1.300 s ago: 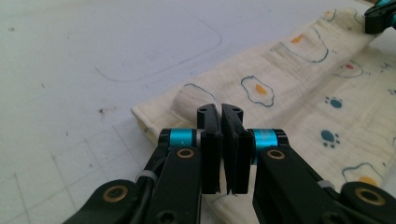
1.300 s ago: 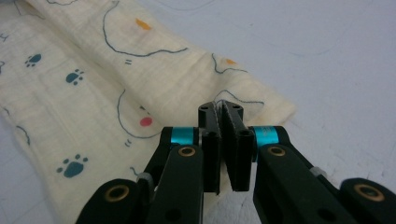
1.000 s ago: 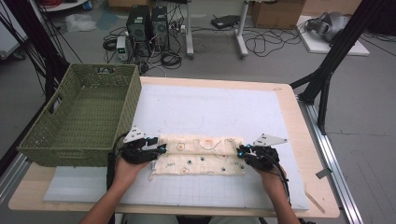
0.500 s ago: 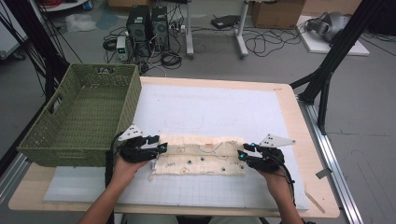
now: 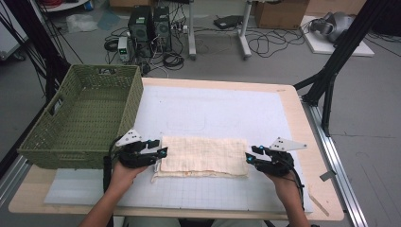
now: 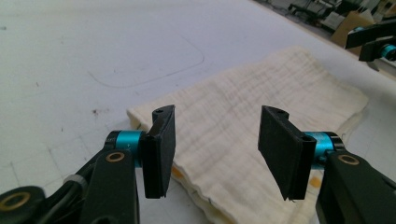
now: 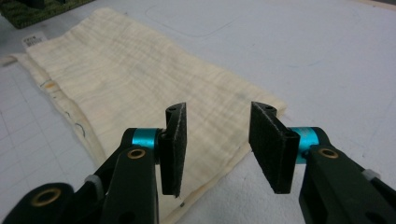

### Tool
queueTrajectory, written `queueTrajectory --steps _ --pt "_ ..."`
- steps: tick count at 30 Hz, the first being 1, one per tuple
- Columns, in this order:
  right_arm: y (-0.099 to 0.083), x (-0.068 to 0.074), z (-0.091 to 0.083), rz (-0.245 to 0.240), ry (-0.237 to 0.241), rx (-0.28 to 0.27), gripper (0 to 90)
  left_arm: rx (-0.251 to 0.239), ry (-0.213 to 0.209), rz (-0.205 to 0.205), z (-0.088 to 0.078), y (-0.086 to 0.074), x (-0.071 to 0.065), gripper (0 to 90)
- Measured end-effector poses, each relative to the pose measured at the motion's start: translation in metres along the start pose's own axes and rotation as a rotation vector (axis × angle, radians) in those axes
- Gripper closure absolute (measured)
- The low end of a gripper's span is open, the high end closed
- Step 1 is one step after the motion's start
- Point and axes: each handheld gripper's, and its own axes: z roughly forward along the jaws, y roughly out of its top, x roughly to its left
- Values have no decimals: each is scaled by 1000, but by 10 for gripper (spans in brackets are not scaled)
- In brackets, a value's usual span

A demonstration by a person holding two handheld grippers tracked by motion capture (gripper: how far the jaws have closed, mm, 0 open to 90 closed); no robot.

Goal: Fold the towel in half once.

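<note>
**Folded cloth flat between my two grippers**

The folded cream cloth [image 5: 203, 156] lies near the tabletop's front edge, just right of the green basket [image 5: 80, 118]. My left gripper [image 5: 161, 152] hovers at its left end, jaws apart, gripping nothing. My right gripper [image 5: 249, 158] has just been opening at the right end, nothing between its pads.

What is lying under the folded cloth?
The cloth lies on a white gridded mat. Its lower layer peeks out along the near edge; anything between the layers is hidden.

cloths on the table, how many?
1. A folded cream cloth lies on the mat's near half, between the two grippers; its layers could hide another.
</note>
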Motion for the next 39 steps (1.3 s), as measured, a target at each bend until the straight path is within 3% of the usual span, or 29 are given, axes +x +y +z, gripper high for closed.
queueTrajectory --steps 6,10,14,17,20,24,31,39 --pt "-2 9 6 -53 37 62 631 73 -23 49 4 -10 -10 511" --pt "-5 13 13 -62 46 93 616 124 -5 64 10 -15 -12 499" --pt "-8 18 23 -83 66 149 615 168 12 111 13 -17 -16 529" --pt "-12 21 30 -115 70 215 659 190 31 170 12 -19 -21 592" --pt "-13 19 29 -108 73 204 795 200 30 222 11 -20 -24 718" --pt "-12 22 29 -122 73 205 868 203 29 259 12 -20 -27 860" --pt "-8 19 23 -106 78 155 871 101 -23 176 3 -14 -23 882" --pt "-2 20 14 -103 85 116 874 43 -76 116 -5 -10 -21 884"
